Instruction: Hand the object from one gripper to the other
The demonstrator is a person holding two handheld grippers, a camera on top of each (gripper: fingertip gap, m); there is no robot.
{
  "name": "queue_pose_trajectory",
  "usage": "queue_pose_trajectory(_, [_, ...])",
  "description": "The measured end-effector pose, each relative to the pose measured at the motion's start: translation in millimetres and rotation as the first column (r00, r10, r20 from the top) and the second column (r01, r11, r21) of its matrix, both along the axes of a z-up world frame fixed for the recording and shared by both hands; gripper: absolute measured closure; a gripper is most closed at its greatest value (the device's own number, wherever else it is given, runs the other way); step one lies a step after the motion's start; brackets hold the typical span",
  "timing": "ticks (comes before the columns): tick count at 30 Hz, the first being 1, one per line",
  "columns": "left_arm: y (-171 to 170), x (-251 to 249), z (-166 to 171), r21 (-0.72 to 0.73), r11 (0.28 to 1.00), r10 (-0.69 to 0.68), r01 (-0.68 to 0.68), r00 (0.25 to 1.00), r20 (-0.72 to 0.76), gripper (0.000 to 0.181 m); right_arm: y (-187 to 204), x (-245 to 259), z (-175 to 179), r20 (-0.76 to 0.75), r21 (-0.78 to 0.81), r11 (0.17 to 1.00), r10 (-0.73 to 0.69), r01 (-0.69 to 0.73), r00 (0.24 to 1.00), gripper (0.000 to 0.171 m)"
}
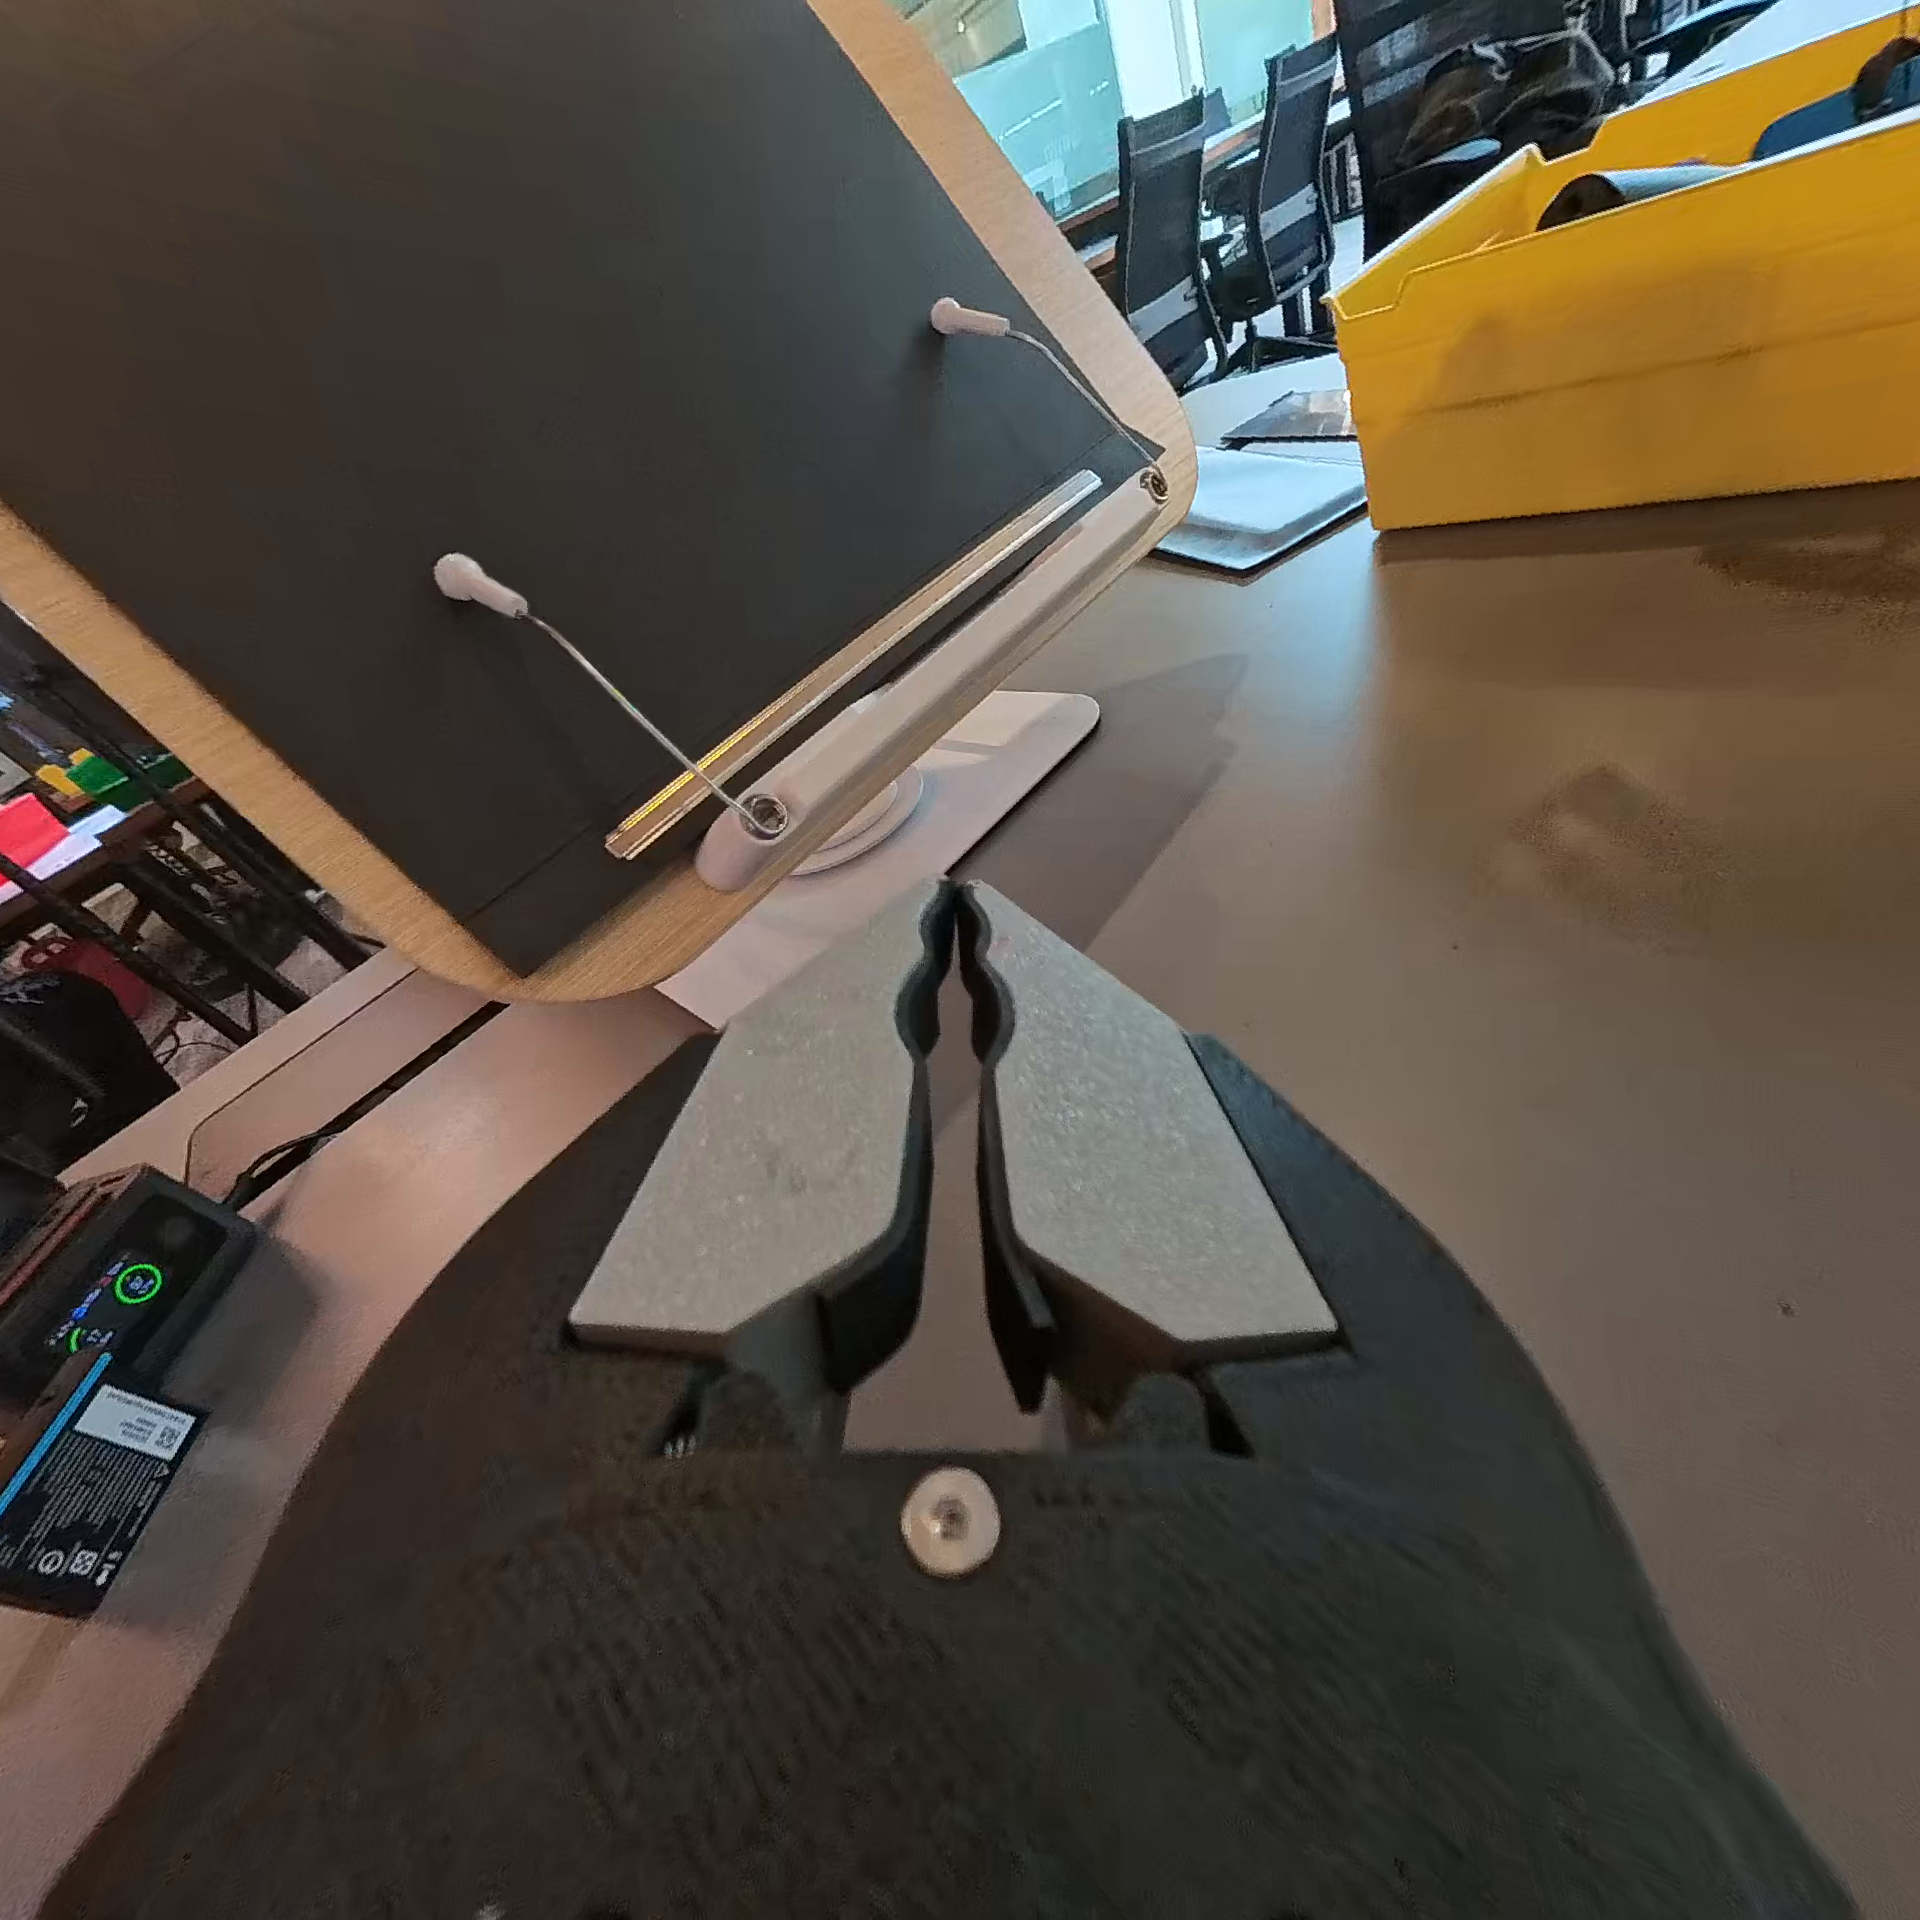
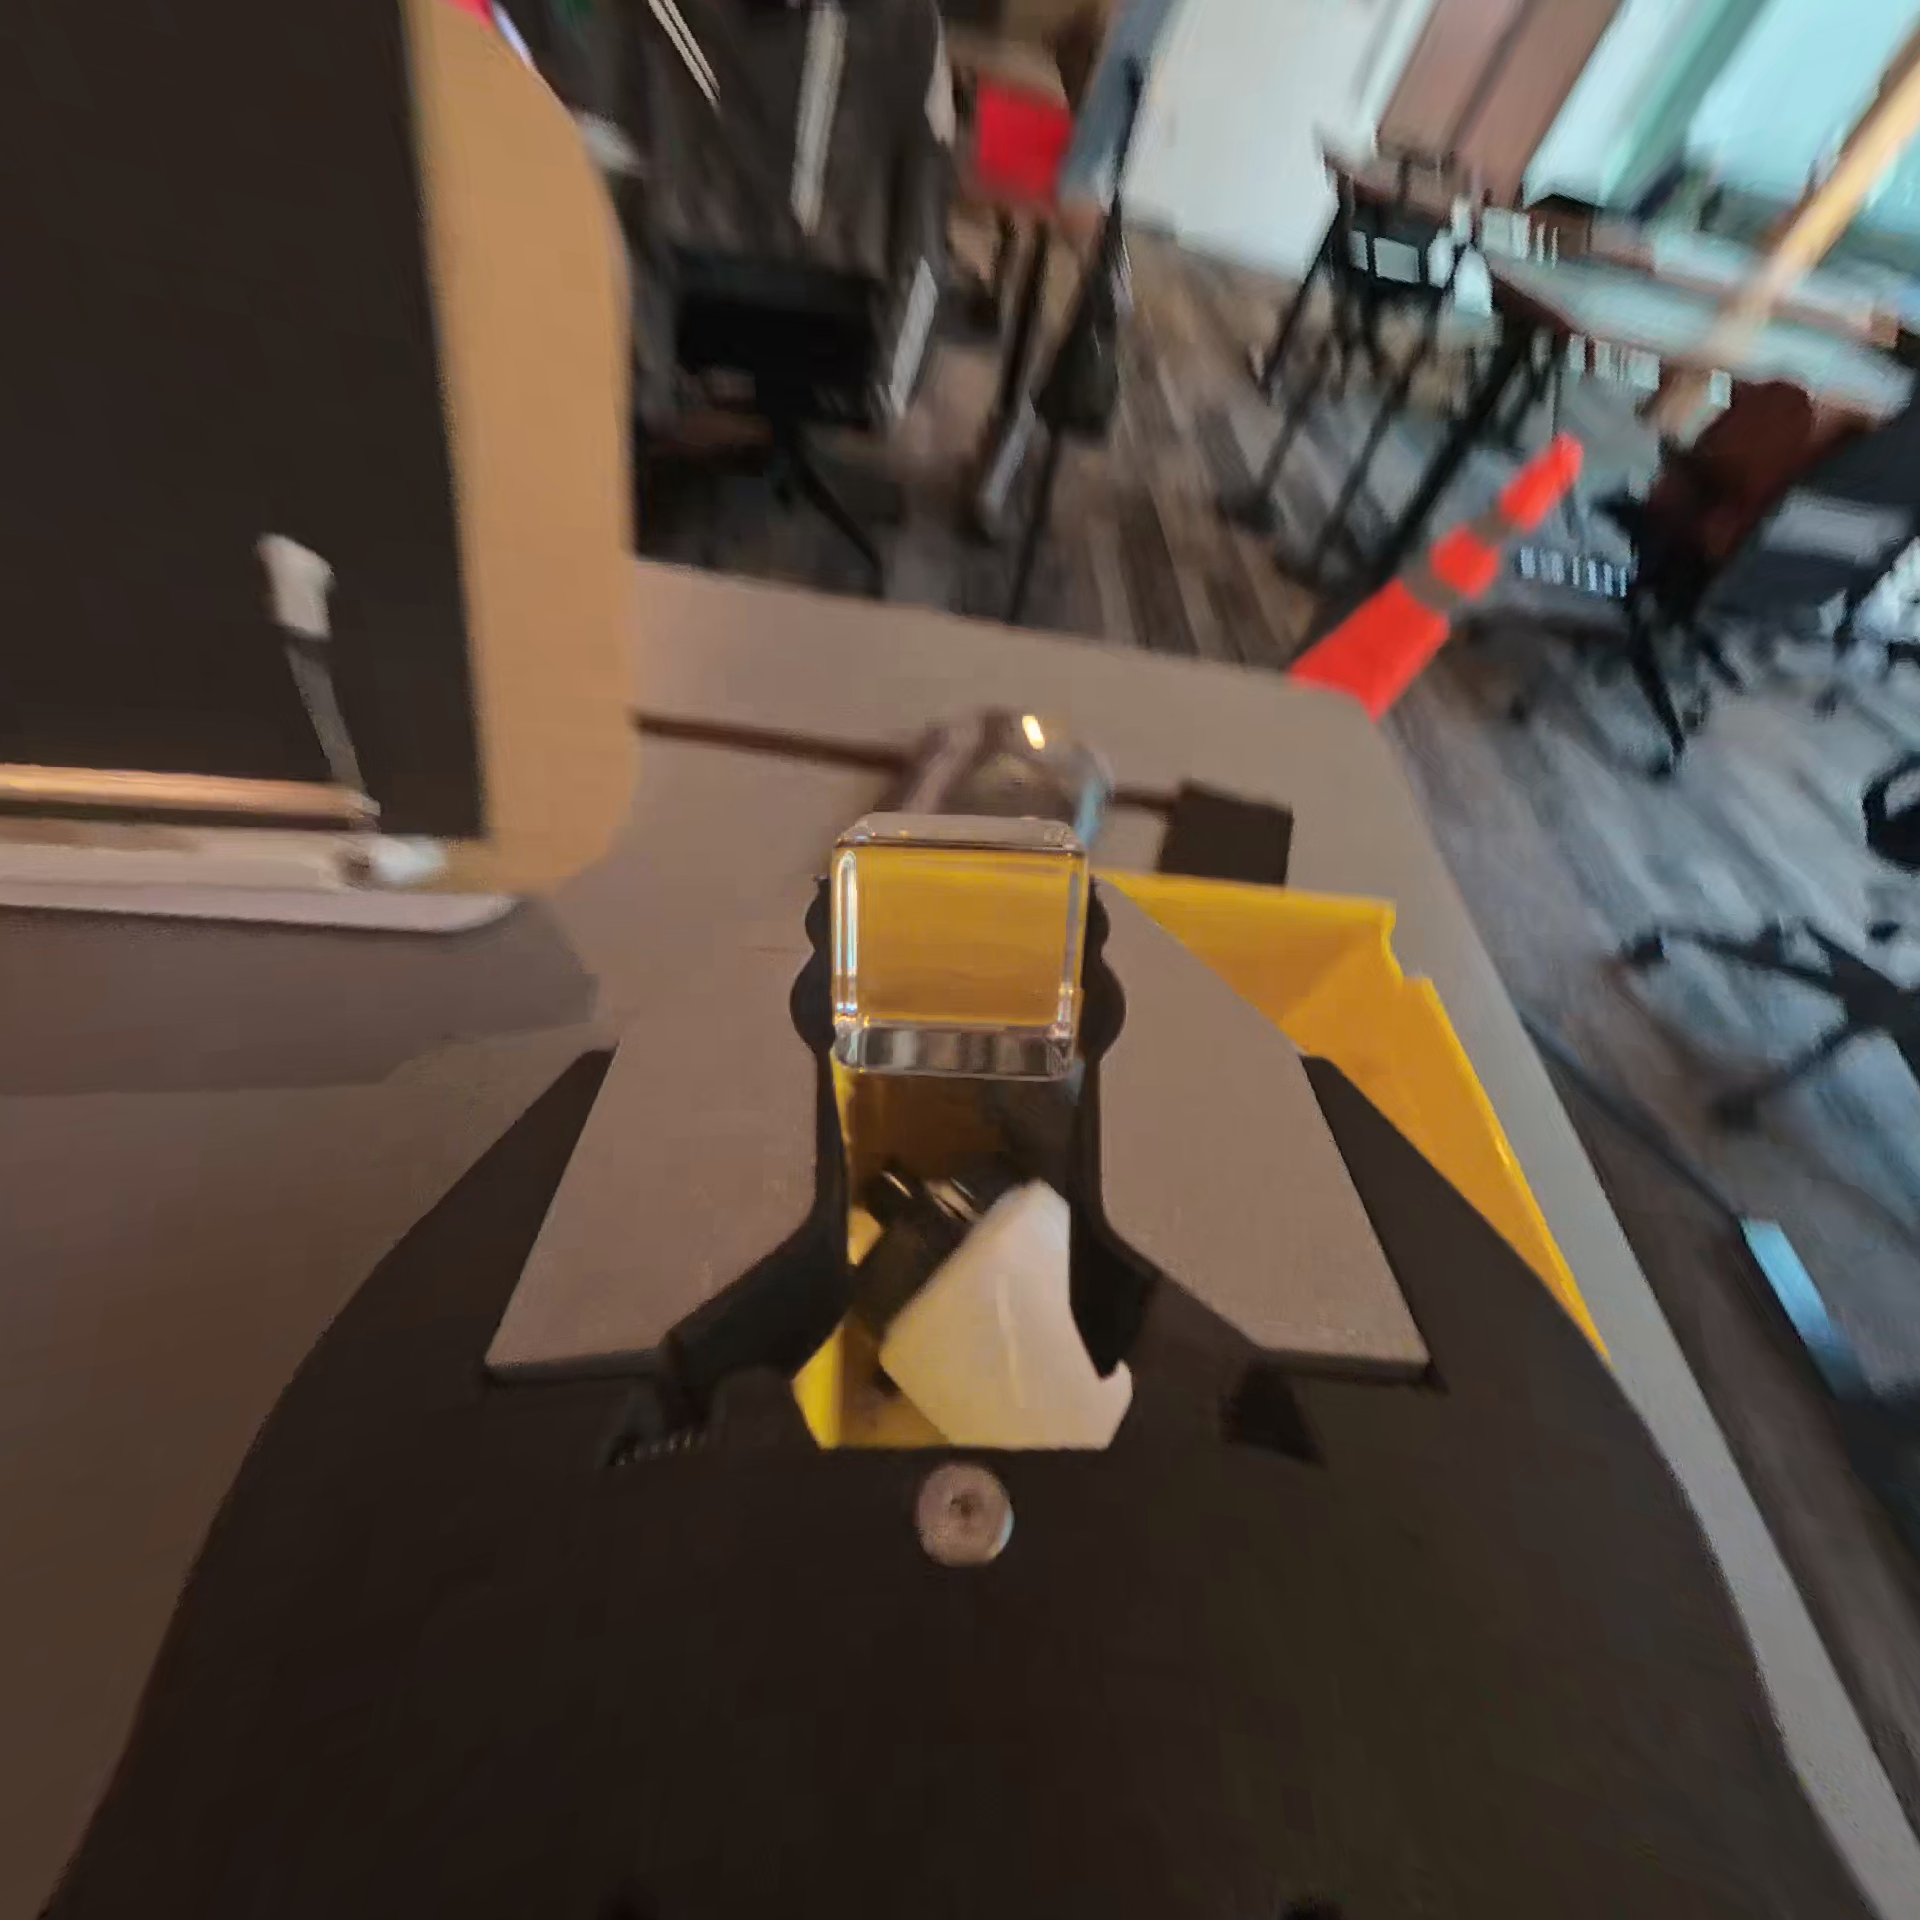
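Right tool [image 2: 961, 961] clamping clear cube [image 2: 958, 951] between fingertips, left tool [image 1: 958, 914] closed, empty

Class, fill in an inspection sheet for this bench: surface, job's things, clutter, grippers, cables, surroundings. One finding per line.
Surface: brown table, bare near the left gripper.
Job's things: clear cube held between the right gripper fingers, above the yellow bin.
Clutter: book stand, notebook, device with lit screen.
Grippers: left gripper fingers together, holding nothing; right shut on the cube.
Cables: dark cable runs from the device.
Surroundings: office chairs, orange cone on the floor; right view blurred.
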State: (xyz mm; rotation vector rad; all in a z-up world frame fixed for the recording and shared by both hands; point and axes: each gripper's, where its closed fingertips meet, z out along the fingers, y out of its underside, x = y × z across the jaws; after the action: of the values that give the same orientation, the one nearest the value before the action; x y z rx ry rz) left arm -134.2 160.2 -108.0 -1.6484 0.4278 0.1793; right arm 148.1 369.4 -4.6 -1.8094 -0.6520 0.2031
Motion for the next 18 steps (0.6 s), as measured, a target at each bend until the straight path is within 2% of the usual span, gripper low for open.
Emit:
queue_pose_trajectory(1, [0.1, 0.5, -0.1, 0.001, 1.000, 0.000, 0.000, 1.000, -0.004, 0.181, 11.5, 8.9, -20.1, 0.035, -0.077, 0.996, -0.046, 0.048, 0.998, 0.129])
queue_pose_trajectory(2, [0.2, 1.4, 0.1, 0.003, 1.000, -0.002, 0.002, 1.000, -0.006, 0.181, 19.4, 16.4, -37.9, 0.076, -0.145, 0.985, -0.079, 0.089, 0.994, 0.129])
queue_pose_trajectory(4, [0.2, 3.0, -0.5, -0.001, 1.000, -0.008, 0.008, 1.000, -0.008, 0.181, 27.4, 24.6, -47.7, 0.089, -0.171, 0.977, -0.112, 0.126, 0.990, 0.131])
queue_pose_trajectory(11, [-0.9, 3.6, -0.8, -0.006, 1.000, -0.017, 0.017, 1.000, -0.003, 0.181, 13.7, 27.9, -10.4, -0.072, -0.064, 0.995, -0.085, 0.080, 0.994, 0.136])
queue_pose_trajectory(15, [-0.8, 6.3, -2.6, -0.019, 0.999, -0.029, 0.028, 1.000, -0.008, 0.181, -11.4, -9.2, 15.5, -0.173, 0.029, 0.995, 0.097, -0.093, 0.980, 0.135])
queue_pose_trajectory(18, [-1.3, 8.2, -3.1, -0.027, 0.999, -0.038, 0.039, 0.999, 0.005, 0.181, -42.3, -54.1, 27.8, -0.260, 0.068, 0.964, 0.267, -0.258, 0.928, 0.131])
